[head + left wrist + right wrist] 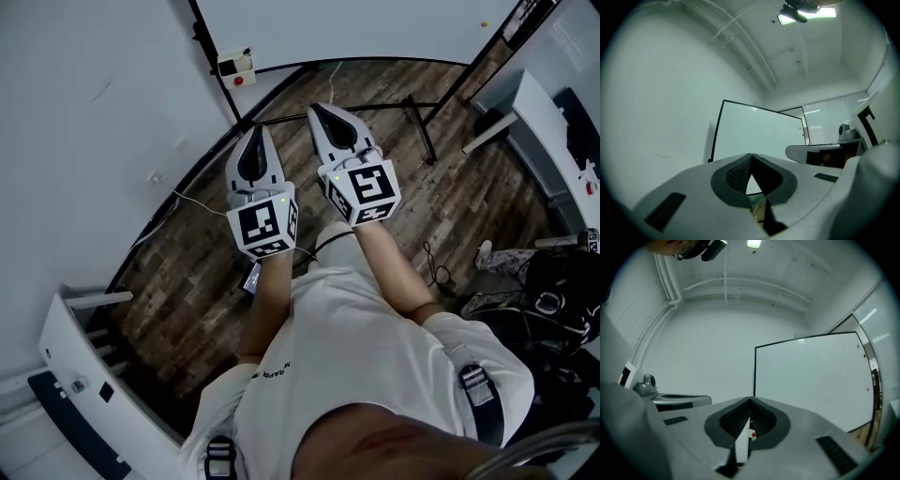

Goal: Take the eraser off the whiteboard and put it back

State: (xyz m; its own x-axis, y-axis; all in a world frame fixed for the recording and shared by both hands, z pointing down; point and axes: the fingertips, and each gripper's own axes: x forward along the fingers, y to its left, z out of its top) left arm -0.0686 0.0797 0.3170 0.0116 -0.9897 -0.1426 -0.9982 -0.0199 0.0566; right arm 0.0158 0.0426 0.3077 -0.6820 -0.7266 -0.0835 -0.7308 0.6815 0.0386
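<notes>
Person in a white T-shirt (356,347) is standing on a dark wood-plank floor (187,291), holding both tools out ahead, side by side and near each other. Both are pointing toward the large black-framed whiteboard (356,28) on its black metal stand legs (417,112). The grey left gripper (255,131), with its black-and-white marker cube (264,228) at the rear, is sitting fully closed. In the left gripper view its dark ribbed fingers (736,176) are meeting at the tips, with only a sliver of board and floor showing through the hollow behind them, and nothing is gripped. The matching grey right gripper (316,110) is carrying its own marker cube (367,187). In the right gripper view its ribbed fingers (736,418) are likewise touching at the tips and holding nothing. The small white block eraser with a red spot (236,66) is resting on the whiteboard at its lower left corner, against the black frame. It is well apart from both grippers and untouched. Through the narrow hollow behind the right gripper's closed tips a white shape with a red dot is showing, apparently that same eraser seen from afar. A plain white wall (84,112) is running along the left, and a white desk (534,122) is standing at the far right. A ceiling light (806,14) is glowing overhead.
</notes>
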